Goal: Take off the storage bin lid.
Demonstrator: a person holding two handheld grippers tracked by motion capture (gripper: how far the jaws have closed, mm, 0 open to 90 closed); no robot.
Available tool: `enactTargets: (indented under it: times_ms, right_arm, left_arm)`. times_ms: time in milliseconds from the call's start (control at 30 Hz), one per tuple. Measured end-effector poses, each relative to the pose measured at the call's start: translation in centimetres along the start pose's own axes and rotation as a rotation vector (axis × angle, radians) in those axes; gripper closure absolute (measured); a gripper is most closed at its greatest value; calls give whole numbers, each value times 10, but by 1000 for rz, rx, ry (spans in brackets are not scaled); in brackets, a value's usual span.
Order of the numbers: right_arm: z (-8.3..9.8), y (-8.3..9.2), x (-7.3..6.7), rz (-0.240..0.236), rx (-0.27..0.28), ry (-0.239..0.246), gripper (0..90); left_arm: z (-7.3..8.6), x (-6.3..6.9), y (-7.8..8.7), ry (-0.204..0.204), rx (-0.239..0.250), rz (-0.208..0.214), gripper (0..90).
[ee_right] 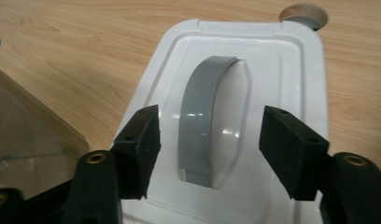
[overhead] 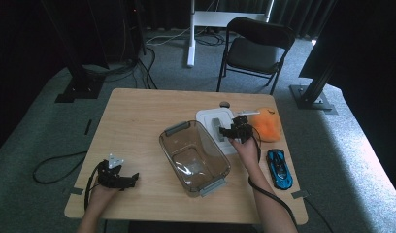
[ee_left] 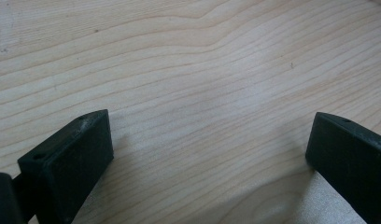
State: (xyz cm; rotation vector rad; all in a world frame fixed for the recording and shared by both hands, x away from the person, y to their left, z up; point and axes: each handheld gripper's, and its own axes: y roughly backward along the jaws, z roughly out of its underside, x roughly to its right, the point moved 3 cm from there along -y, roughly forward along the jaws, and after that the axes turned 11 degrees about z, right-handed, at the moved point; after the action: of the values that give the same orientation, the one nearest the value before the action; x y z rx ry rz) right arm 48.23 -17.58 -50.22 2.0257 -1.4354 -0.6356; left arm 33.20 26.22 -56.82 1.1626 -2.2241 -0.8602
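— Two grippers are on the table (overhead: pixel 138 104). What is the right gripper (ee_right: pixel 209 140) doing?

— It is over the white lid (ee_right: pixel 300 74). Its jaws are apart, one on each side of the grey handle (ee_right: pixel 202 116). They do not touch it, so the handle is let go.

— Where is the lid?

— It lies flat on the table, just beside the clear box (overhead: pixel 193 158) and near the orange toy (overhead: pixel 269 124). A blue car (overhead: pixel 279 168) is near the person's right arm.

— And the left gripper (ee_left: pixel 207 154)?

— It rests at the near left of the table, well apart from the box. Its jaws are wide apart over bare wood, holding nothing.
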Motion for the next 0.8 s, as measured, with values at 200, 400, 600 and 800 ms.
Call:
enactTargets:
  times_ms: [200, 400, 600, 800]
  right_arm:
    - [-4, 15, 5, 12, 22, 2, 292]
    - [-10, 27, 14, 29, 40, -5, 216]
    - [-12, 35, 26, 55, 42, -25, 160]
    - [-15, 41, 41, 91, 52, -44, 145]
  left_arm:
    - [0, 0, 0, 1, 0, -1, 12]
    - [0, 0, 0, 1, 0, -1, 12]
    - [0, 0, 0, 1, 0, -1, 11]
    - [0, 0, 0, 1, 0, -1, 11]
